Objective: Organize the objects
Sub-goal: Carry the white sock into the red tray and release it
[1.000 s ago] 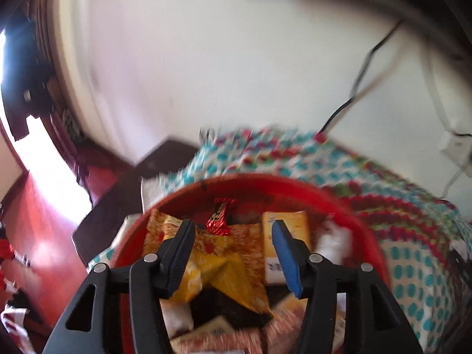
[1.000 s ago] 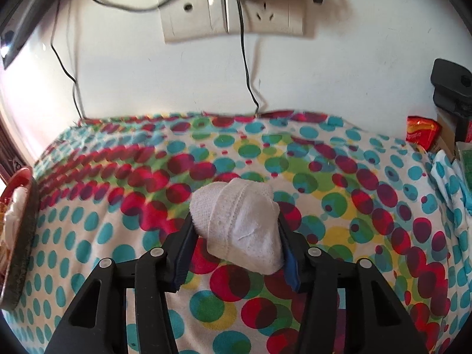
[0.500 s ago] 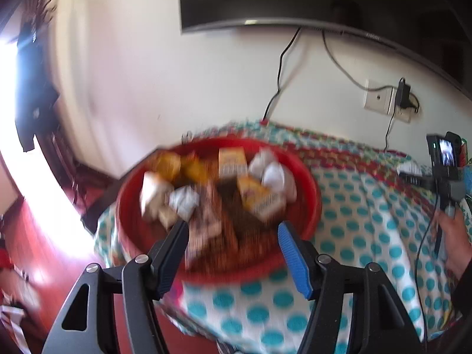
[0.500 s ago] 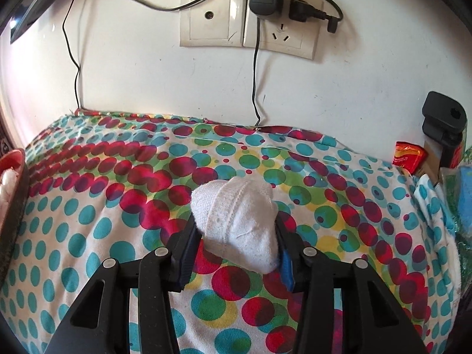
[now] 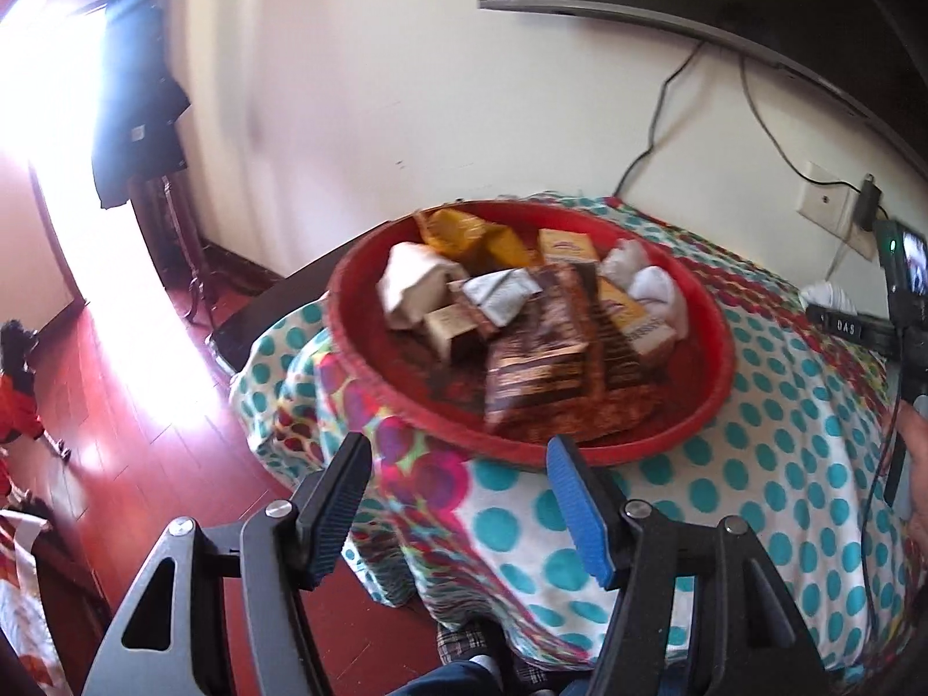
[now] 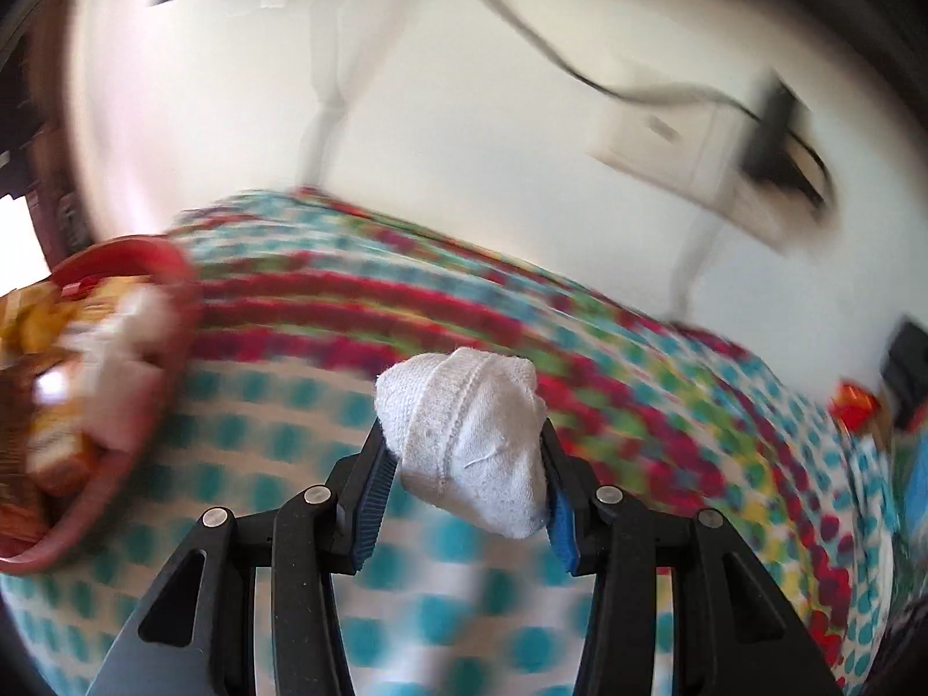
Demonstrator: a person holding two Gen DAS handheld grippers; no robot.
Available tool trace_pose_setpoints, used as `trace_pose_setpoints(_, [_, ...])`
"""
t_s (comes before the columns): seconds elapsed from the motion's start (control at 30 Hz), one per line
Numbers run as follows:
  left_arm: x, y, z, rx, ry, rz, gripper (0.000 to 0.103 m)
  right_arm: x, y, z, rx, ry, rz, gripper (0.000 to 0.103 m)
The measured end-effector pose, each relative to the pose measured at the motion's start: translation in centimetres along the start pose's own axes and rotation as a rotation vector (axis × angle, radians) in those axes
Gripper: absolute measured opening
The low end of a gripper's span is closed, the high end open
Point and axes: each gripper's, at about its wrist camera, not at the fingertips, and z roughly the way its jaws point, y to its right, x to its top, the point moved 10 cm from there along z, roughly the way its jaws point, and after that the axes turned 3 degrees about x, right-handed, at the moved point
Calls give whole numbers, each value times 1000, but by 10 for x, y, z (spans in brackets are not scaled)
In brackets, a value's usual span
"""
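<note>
We see one red tray (image 5: 704, 406) crowded with snack packets and two rolled socks (image 5: 649, 284) on the dotted worktop (image 5: 754, 464); our left hand-held gripper (image 5: 458, 499) gapes empty, our right hand-held gripper (image 6: 464, 464) clamps one white sock (image 6: 470, 435) above the worktop

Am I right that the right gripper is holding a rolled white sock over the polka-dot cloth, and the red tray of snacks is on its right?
Not quite. The right gripper does hold the rolled white sock over the polka-dot cloth, but the red tray of snacks lies to its left, as the right wrist view shows.
</note>
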Motion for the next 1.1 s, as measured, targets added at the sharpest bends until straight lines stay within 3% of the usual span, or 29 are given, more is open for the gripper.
trace_pose_setpoints(0.2, [2, -19, 0, -1, 2, -31, 65, 24, -112, -26, 128, 47, -101, 44])
trace_pose_setpoints(0.43, [0, -31, 2, -11, -11, -50, 65, 27, -202, -56, 222, 72, -191, 44])
trace_pose_setpoints(0.9, [-9, -42, 7, -39, -40, -82, 65, 9, -280, -68, 286, 54, -272, 44])
trace_pose_setpoints(1.1, [-11, -61, 12, -23, -44, -129, 65, 16, -287, -60, 251, 58, -257, 44])
